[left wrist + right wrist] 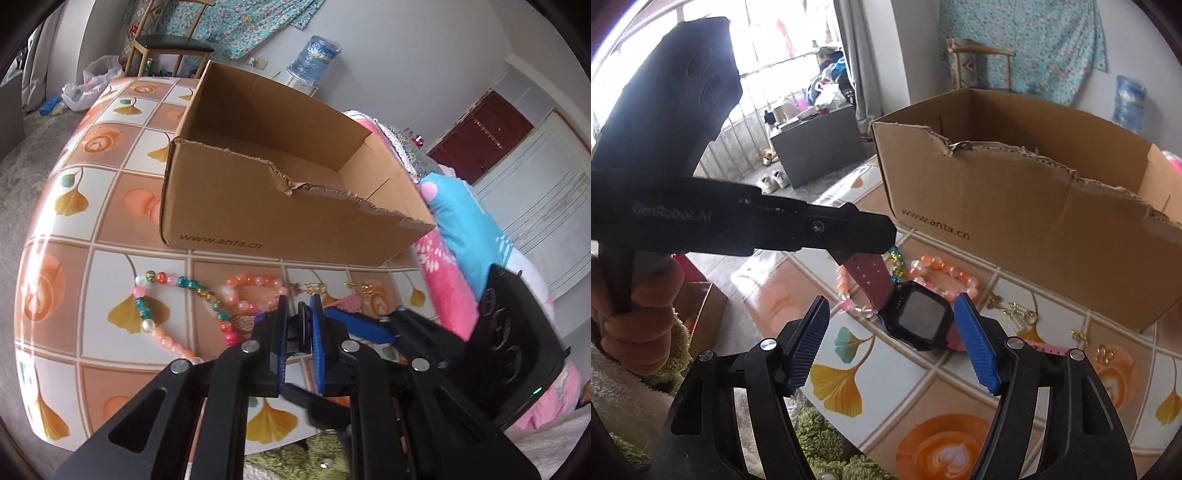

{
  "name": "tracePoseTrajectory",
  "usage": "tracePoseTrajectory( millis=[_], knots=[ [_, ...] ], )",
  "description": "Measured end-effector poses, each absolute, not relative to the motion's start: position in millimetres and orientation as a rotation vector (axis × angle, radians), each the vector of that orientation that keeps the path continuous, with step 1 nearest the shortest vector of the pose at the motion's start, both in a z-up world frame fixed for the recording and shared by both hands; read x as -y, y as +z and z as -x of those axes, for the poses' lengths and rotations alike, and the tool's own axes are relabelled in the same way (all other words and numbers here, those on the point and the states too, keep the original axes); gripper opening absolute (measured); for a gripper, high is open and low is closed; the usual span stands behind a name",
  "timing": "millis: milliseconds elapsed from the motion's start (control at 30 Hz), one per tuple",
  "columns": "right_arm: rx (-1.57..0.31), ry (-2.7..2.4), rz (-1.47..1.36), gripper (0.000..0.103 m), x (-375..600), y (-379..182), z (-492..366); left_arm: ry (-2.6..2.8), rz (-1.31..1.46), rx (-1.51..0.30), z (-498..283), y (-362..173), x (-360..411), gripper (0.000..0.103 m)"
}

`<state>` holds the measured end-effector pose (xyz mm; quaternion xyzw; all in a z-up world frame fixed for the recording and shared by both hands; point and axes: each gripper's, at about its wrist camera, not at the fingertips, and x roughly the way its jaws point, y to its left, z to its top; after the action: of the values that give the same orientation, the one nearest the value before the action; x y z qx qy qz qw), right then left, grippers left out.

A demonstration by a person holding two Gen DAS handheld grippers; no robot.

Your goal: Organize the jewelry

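Note:
A black square smartwatch [918, 317] with a maroon strap [870, 278] hangs above the table. My left gripper [298, 314] is shut on its strap; in the right wrist view that gripper [849, 236] reaches in from the left. My right gripper [892, 341] is open around the watch face without touching it. An open cardboard box [288, 206] stands behind; it also shows in the right wrist view [1015, 221]. A pink bead bracelet [945, 275], a multicoloured bead necklace [177, 295] and small gold earrings [1019, 314] lie on the table.
The table has a tiled ginkgo-leaf cloth [103, 229]. A pink hair clip [1049, 347] lies near the earrings. Pink and blue bedding [458, 236] lies to the right of the table. A green fluffy rug [295, 458] is at the near edge.

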<state>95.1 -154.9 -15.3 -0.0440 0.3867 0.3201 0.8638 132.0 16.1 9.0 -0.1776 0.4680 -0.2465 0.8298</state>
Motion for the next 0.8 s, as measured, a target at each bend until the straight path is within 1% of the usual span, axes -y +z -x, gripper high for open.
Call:
tracePoseTrajectory(
  millis=[167, 233, 267, 333, 367, 400, 433, 500, 533, 633, 700, 800],
  knots=[
    [-0.777, 0.687, 0.046, 0.046, 153.1, -13.9, -103.0, -0.553, 0.496, -1.015, -136.6, 6.0, -25.3, 0.011],
    [-0.769, 0.684, 0.017, 0.033, 153.5, -11.1, -107.2, -0.559, 0.531, -1.019, -138.0, 4.9, -28.1, 0.011],
    [-0.768, 0.681, 0.008, 0.029, 153.4, -11.2, -107.6, -0.562, 0.546, -1.021, -138.6, 4.5, -29.0, 0.011],
    [-0.767, 0.681, -0.005, 0.015, 154.5, -10.6, -109.3, -0.563, 0.563, -1.022, -139.3, 4.2, -29.8, 0.011],
    [-0.759, 0.671, -0.002, 0.013, 156.2, -9.3, -111.1, -0.559, 0.562, -1.020, -139.5, 4.5, -29.6, 0.011],
    [-0.751, 0.659, 0.008, 0.005, 155.8, -7.8, -109.6, -0.561, 0.565, -1.016, -139.6, 5.1, -29.6, 0.011],
    [-0.750, 0.656, 0.010, 0.001, 154.6, -6.9, -109.5, -0.564, 0.569, -1.011, -139.5, 6.0, -29.2, 0.013],
    [-0.754, 0.643, -0.013, 0.001, 158.5, -4.0, -110.0, -0.563, 0.565, -0.987, -137.6, 10.2, -28.9, 0.014],
    [-0.758, 0.633, -0.024, 0.001, 161.0, -3.1, -113.3, -0.559, 0.560, -0.970, -136.7, 12.5, -29.9, 0.018],
    [-0.784, 0.620, -0.122, 0.001, 179.3, 4.9, -122.4, -0.544, 0.543, -0.899, -130.3, 22.4, -37.0, 0.024],
    [-0.794, 0.612, -0.191, 0.001, 193.6, 12.8, -127.7, -0.518, 0.541, -0.862, -124.5, 25.0, -45.8, 0.024],
    [-0.804, 0.609, -0.272, 0.001, 212.5, 27.2, -135.7, -0.462, 0.499, -0.860, -117.7, 17.8, -53.5, 0.024]
  ],
)
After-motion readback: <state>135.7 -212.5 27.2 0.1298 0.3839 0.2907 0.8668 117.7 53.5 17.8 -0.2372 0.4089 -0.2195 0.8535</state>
